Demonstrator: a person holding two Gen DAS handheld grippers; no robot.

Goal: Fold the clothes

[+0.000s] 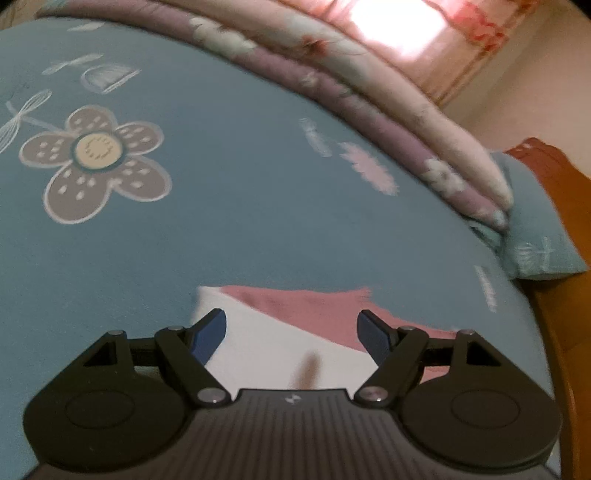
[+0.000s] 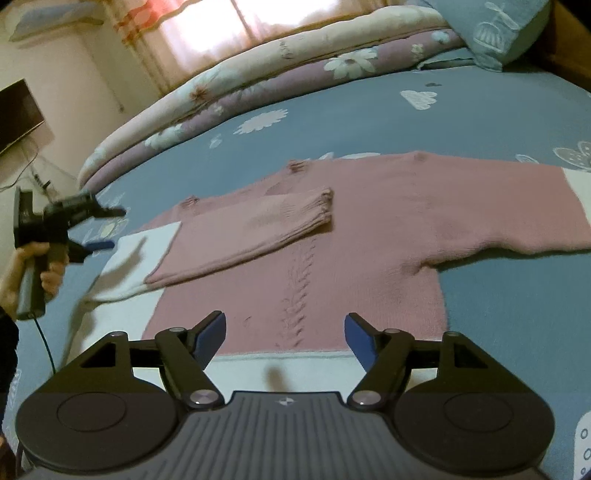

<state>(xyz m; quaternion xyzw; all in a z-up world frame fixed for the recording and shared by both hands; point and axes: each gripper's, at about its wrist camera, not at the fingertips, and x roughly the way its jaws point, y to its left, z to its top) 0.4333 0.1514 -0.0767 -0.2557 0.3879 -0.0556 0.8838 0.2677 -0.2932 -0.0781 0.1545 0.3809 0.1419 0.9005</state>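
On the pink sweater (image 2: 332, 240), one sleeve (image 2: 258, 229) is folded across; both grippers, left (image 1: 291, 330) and right (image 2: 284, 332), are held spread above it, empty.

A bed fills the view ahead of the fingers, covered by a blue-grey sheet (image 2: 480, 110) printed with flowers and clouds. Beyond the fingertips a folded floral quilt (image 2: 258, 92) in cream and lilac runs along the far edge. Behind it a bright window with pink patterned curtains (image 2: 177, 22) glows. Far left of the fingers, a dark television (image 2: 16, 114) hangs on the pale wall (image 2: 74, 74). A blue pillow (image 1: 535, 229) lies right of the fingers, against an orange-brown wooden bed frame (image 1: 569, 258).
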